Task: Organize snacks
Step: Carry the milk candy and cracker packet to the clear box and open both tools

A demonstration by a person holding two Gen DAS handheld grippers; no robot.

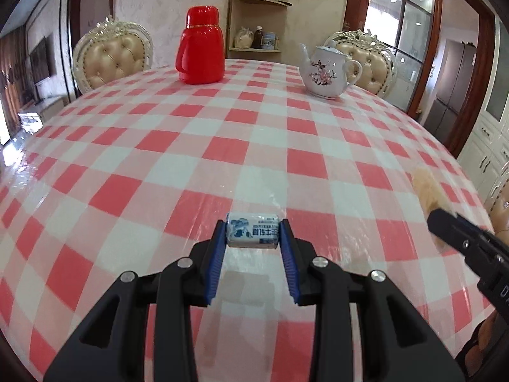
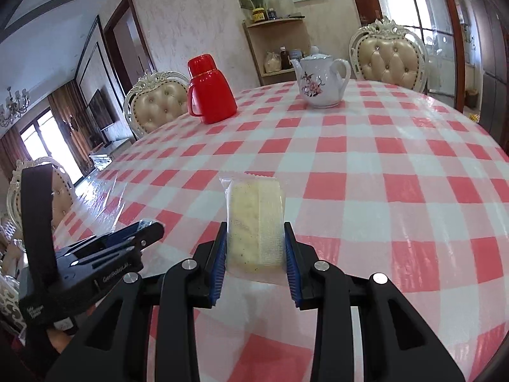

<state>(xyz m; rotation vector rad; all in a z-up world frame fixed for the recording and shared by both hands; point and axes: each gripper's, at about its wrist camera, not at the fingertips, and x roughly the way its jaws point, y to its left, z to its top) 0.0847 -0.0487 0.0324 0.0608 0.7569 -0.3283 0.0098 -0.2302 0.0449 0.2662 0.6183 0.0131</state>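
Observation:
My left gripper (image 1: pixel 253 232) is shut on a small white-and-blue wrapped candy (image 1: pixel 253 230), held by its ends just above the checked tablecloth (image 1: pixel 191 146). My right gripper (image 2: pixel 256 242) is shut on a clear-wrapped pale yellow cake slice (image 2: pixel 254 222), held upright above the cloth. The right gripper also shows at the right edge of the left wrist view (image 1: pixel 445 222), with the cake blurred (image 1: pixel 428 191). The left gripper shows at the lower left of the right wrist view (image 2: pixel 149 229).
A red thermos (image 1: pixel 202 46) and a white floral teapot (image 1: pixel 327 71) stand at the far side of the round table. Tufted chairs (image 1: pixel 111 60) surround it. A corner shelf (image 1: pixel 254 25) with jars stands behind.

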